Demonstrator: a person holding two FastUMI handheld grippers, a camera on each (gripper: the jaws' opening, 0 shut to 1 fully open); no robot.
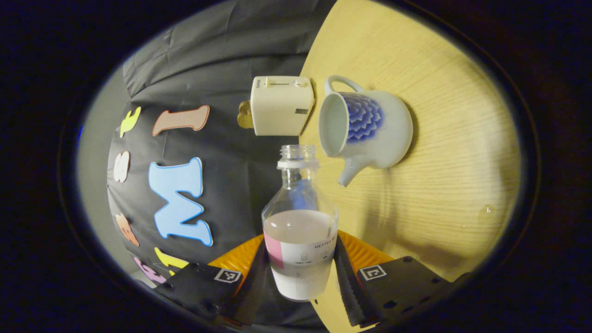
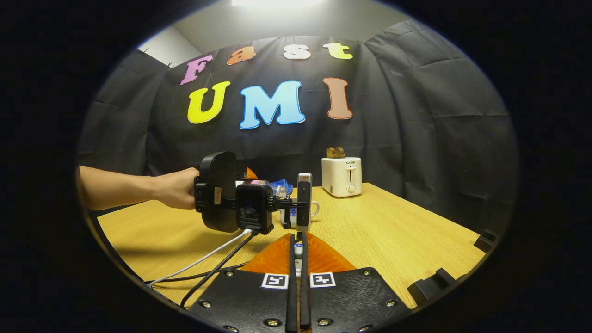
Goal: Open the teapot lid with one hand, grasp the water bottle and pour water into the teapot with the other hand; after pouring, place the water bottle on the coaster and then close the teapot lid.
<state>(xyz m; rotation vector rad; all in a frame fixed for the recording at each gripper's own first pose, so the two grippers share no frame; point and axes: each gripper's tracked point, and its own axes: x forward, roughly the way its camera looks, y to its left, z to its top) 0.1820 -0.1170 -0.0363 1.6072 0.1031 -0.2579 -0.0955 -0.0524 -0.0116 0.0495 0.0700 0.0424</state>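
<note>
In the left gripper view my left gripper [image 1: 300,252] is shut on a clear water bottle [image 1: 299,231], about half full, with no cap. The bottle is tipped sideways relative to the table, its mouth close to the teapot's rim. The white teapot [image 1: 370,129] with a blue pattern stands on the wooden table [image 1: 439,92] with its top uncovered. In the right gripper view a hand holds the left gripper [image 2: 231,194] over the teapot [image 2: 314,209]. My right gripper [image 2: 298,252] is shut on a small white and blue piece, seemingly the teapot lid [image 2: 299,249].
A cream toaster [image 2: 342,176] with bread in it stands at the table's back edge against the wall. Cables [image 2: 212,259] trail from the left gripper across the table. Black blocks [image 2: 485,240] sit on the right table edge. A water drop [image 1: 485,209] lies on the wood.
</note>
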